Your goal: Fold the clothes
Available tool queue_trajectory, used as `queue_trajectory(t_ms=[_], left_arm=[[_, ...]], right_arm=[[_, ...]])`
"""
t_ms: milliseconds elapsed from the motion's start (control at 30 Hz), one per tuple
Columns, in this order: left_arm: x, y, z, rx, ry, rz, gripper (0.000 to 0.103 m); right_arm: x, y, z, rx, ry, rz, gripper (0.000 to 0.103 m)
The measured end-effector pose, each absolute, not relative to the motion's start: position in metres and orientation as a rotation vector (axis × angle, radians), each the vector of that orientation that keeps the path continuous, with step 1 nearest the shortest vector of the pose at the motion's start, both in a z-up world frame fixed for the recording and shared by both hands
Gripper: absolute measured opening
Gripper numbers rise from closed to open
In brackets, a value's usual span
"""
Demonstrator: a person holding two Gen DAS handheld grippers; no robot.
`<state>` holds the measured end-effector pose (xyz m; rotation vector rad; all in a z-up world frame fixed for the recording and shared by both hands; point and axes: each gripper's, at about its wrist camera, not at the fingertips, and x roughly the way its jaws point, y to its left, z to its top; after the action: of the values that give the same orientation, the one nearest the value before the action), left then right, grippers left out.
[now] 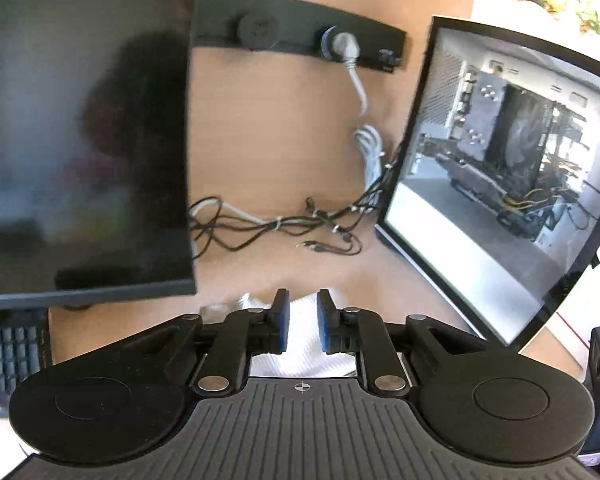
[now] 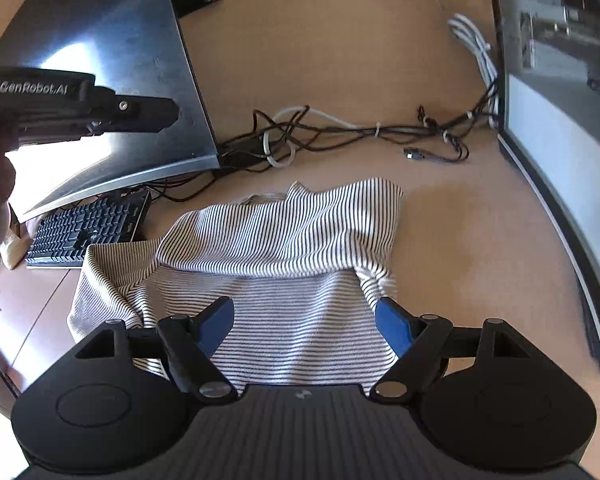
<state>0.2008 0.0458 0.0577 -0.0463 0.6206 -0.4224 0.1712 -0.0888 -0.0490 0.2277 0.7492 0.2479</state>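
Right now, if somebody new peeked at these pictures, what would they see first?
Probably the striped shirt, lying rumpled and partly folded on the wooden desk, right under the open right gripper. Next, the glass-sided computer case on the right with its parts showing, and the tangle of cables behind the shirt. A dark monitor fills the left, with a black keyboard below it.

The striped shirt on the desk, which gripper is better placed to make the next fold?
Probably the right gripper: its jaws stand wide open just above the striped shirt. The left gripper is raised, aimed at the monitor, its jaws nearly closed with nothing gripped.
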Motion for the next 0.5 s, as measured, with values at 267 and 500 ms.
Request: queue_trajectory(t_ms=[267, 500], left_arm=[[0.177, 0.166, 0.052, -0.209, 0.656, -0.163, 0.069], [0.144, 0.256, 0.036, -0.414, 0.667, 0.059, 0.099]], right_arm=[[0.196, -0.016, -0.069, 0.415, 0.955, 0.598, 0.054], [0.222, 0.047, -0.094, 0.476, 1.103, 0.629, 0.054]])
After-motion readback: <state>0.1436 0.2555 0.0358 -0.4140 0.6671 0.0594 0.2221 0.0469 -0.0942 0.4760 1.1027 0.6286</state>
